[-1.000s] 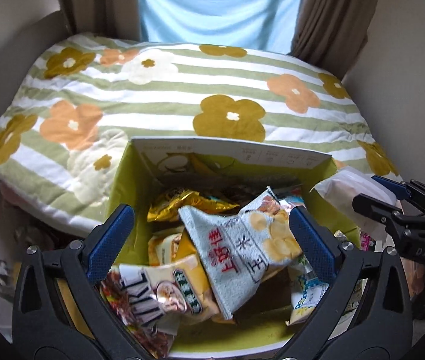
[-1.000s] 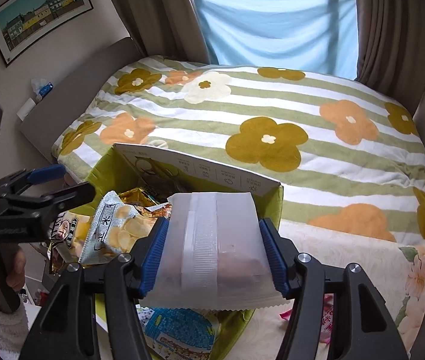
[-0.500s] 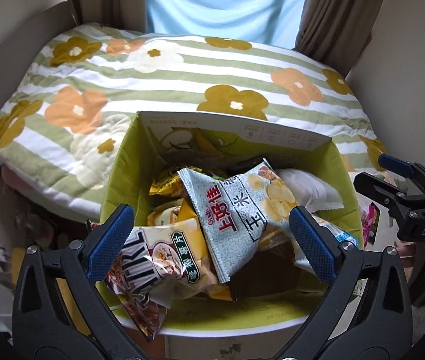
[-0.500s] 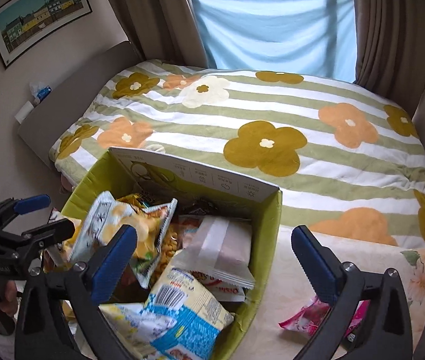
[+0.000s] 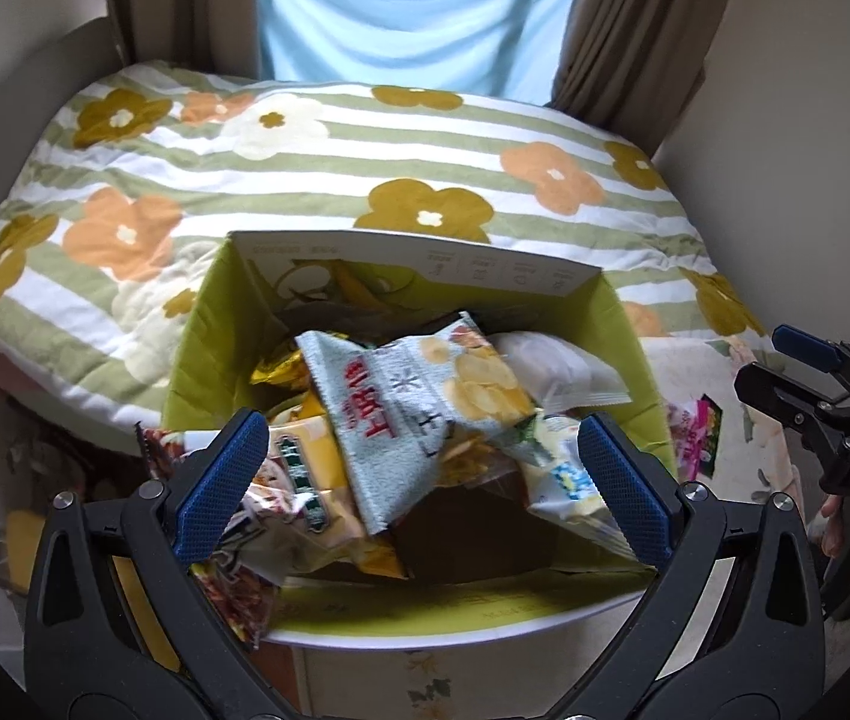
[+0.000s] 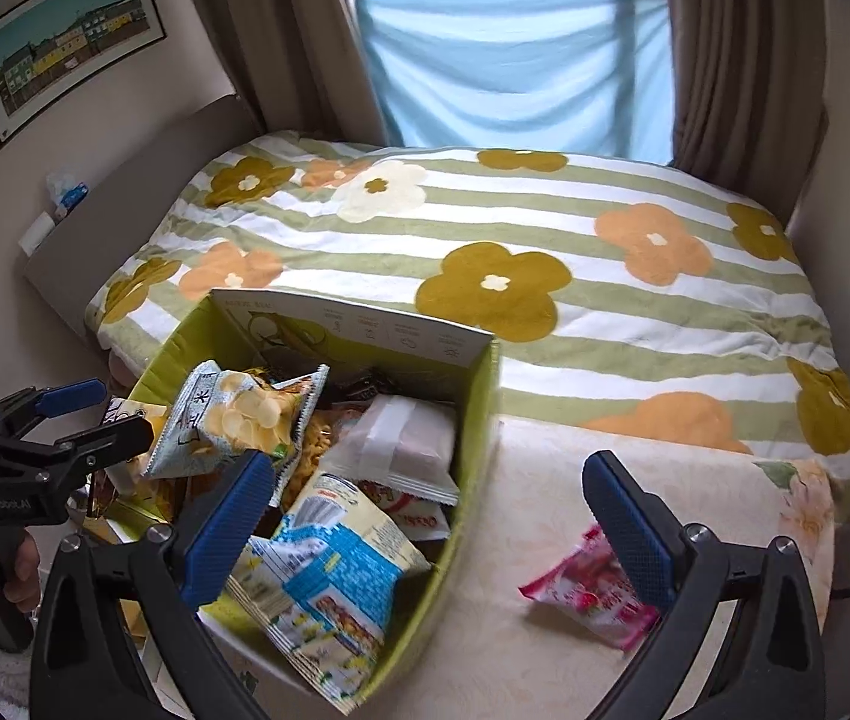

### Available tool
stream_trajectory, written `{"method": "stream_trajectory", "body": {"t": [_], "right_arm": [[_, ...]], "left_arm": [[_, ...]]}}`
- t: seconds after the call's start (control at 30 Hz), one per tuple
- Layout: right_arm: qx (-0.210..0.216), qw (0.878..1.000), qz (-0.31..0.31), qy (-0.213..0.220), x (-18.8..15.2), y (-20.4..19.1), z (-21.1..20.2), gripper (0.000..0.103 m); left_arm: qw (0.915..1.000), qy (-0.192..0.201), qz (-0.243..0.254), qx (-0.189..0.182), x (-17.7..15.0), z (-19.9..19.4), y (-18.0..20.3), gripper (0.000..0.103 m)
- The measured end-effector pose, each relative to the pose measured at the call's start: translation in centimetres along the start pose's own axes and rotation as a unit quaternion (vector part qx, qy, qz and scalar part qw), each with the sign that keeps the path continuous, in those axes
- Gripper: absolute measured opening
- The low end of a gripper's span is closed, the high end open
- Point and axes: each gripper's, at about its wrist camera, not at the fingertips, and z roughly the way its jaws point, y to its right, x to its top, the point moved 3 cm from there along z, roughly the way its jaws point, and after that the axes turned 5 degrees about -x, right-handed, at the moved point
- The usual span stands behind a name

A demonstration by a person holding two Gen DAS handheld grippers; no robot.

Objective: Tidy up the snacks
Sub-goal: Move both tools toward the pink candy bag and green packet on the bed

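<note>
Both the left hand-held gripper [image 5: 425, 480] and right hand-held gripper [image 6: 430, 516] hang released over the green box [image 6: 472, 420]; probably next up, the right one grabs the pink packet [image 6: 586, 594] near the tabletop's [image 6: 520, 510] right edge.

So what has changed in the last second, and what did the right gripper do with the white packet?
The right gripper let go of the white packet, which now lies in the green box among the other snacks. It has opened wide and shifted right, toward the pink packet on the table. The left gripper stays open above the box, holding nothing. The box itself has not moved.
</note>
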Motion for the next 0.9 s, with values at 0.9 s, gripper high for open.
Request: {"method": "stream_trajectory", "body": {"t": [0.9], "right_arm": [[-0.049, 0.999, -0.019, 0.0, -6.9, 21.2, -5.7, 0.102]], "left_arm": [[0.997, -0.038, 0.055, -0.038, -3.0, 6.4, 25.9, 0.103]]}}
